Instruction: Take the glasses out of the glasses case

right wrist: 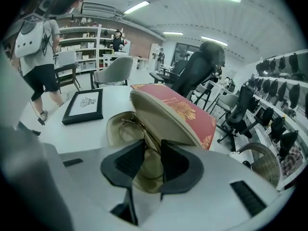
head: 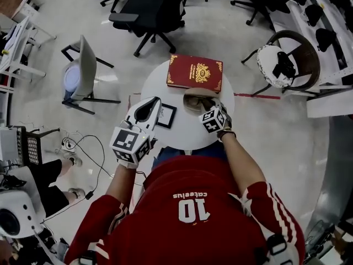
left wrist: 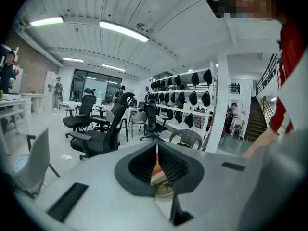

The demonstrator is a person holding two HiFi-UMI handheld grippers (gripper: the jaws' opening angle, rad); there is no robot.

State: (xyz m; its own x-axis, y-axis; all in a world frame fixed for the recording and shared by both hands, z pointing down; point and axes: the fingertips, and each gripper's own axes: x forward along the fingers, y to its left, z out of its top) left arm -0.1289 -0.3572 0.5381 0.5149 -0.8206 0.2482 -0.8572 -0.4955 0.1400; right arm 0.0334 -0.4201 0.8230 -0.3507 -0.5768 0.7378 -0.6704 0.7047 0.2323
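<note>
Your right gripper (right wrist: pixel 151 146): fingers slightly apart, straddling glasses (right wrist: pixel 129 125) inside open glasses case (right wrist: pixel 161 115). Your left gripper (left wrist: pixel 157 154): fingers closed, empty.

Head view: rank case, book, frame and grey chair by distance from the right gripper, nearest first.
1. Case: at the right gripper's jaws.
2. Book: just behind the case.
3. Frame: to the left, apart from the case.
4. Grey chair: far left, beyond the frame.

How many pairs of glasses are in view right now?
1: the glasses lie in the open case, just ahead of the right gripper, beside the red book. Its lid may hide others.
</note>
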